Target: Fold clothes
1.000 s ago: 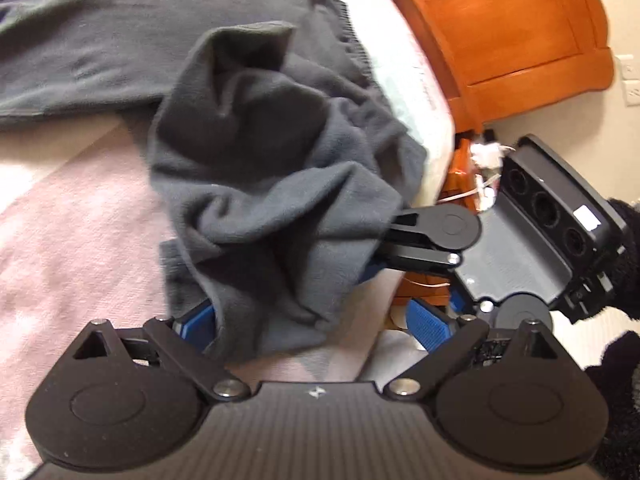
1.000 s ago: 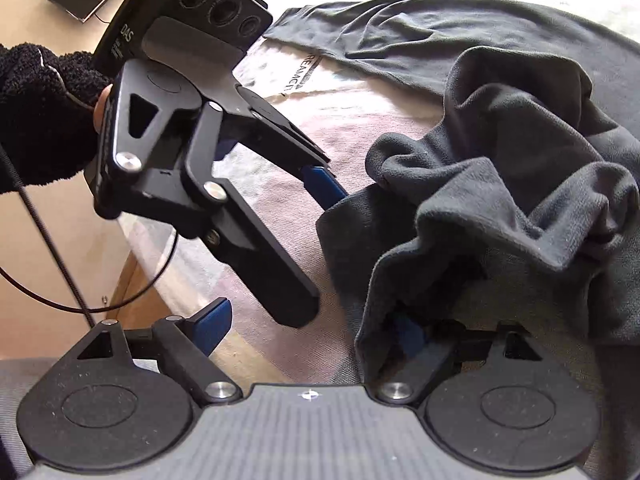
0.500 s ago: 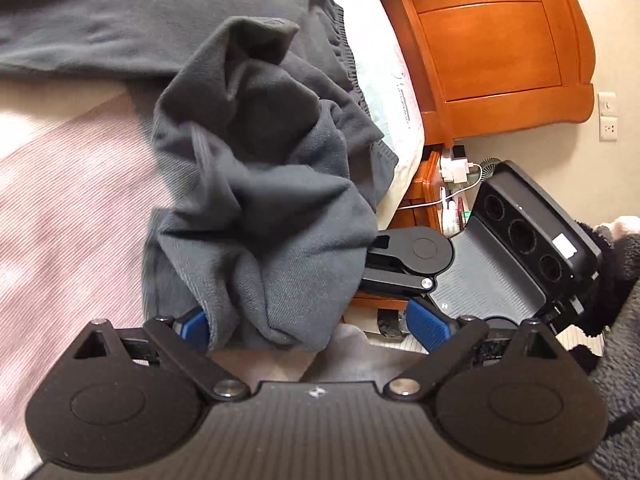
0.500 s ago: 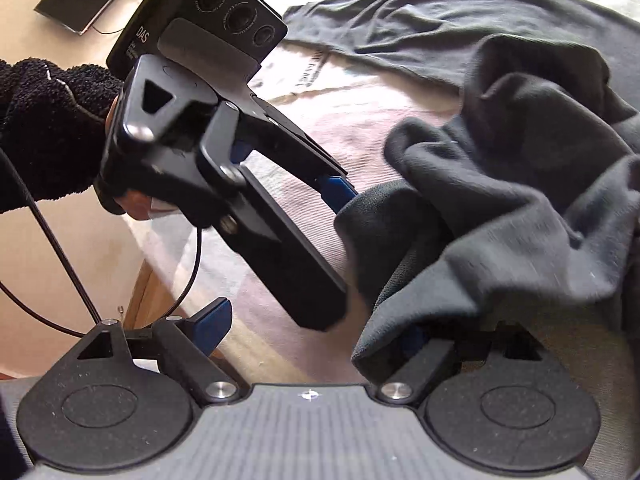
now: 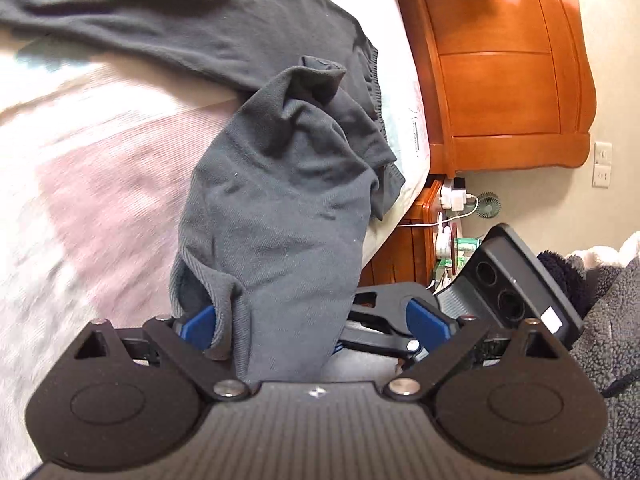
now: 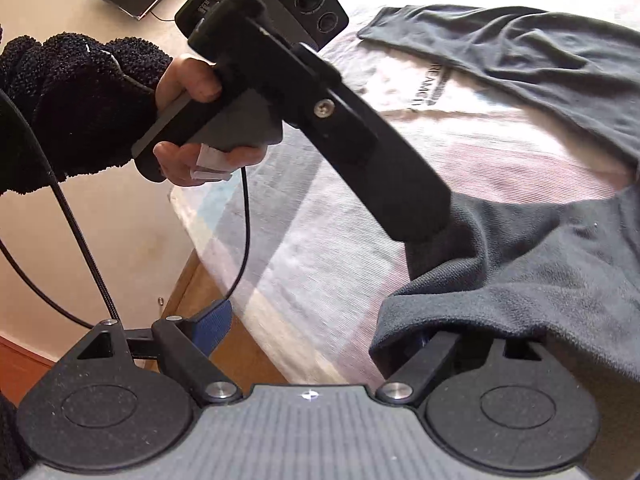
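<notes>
The dark grey garment (image 5: 280, 208) lies on the bed (image 5: 80, 184), and one long part of it is bunched up and pulled toward the bed's edge, stretching from the flat part down to the two grippers. The left gripper (image 5: 316, 324) has its jaws spread wide, with cloth draped over its left blue pad (image 5: 196, 326) and filling much of the gap. The right gripper (image 6: 320, 332) also has its jaws spread wide, its right finger is hidden under the cloth, and a hand (image 6: 192, 120) in a black fuzzy sleeve (image 6: 68, 108) holds the other tool.
</notes>
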Tool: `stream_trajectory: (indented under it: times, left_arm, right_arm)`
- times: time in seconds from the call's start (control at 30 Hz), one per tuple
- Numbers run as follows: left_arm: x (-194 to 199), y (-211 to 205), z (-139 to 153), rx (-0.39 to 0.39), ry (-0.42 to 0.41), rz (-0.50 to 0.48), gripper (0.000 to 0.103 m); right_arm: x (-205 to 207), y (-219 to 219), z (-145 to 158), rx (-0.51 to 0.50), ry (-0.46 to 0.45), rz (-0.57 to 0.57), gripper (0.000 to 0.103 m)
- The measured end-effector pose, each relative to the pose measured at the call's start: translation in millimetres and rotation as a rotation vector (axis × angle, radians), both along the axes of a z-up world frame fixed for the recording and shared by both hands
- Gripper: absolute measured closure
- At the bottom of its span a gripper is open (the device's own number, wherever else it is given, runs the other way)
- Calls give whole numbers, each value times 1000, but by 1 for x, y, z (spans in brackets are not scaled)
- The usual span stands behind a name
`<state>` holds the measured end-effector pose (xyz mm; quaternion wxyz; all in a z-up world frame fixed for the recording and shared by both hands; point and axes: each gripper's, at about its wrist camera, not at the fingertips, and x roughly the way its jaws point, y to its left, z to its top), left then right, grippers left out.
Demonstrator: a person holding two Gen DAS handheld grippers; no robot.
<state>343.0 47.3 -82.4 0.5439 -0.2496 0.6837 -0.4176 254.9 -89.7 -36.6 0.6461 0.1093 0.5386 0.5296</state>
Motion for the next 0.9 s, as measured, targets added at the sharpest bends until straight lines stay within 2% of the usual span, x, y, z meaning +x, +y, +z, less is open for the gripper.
stream_trajectory:
  times: [0.07,0.3,0.4,0.6,0.9]
  left_arm:
    - [-4,14,1,-9,25,32,7]
    - [-20,58,16,32,15,107,7]
    - [-26,98,21,47,10,151,7]
    - [-40,149,28,68,-4,209,7]
    - [-61,194,31,83,-5,262,7]
  right_arm:
    - [-2,16,1,18,17,12,14]
    - [-7,78,2,81,88,66,14]
    - [-12,107,5,98,89,104,14]
    - [-21,159,13,144,105,160,14]
    - [-36,215,12,167,143,213,13]
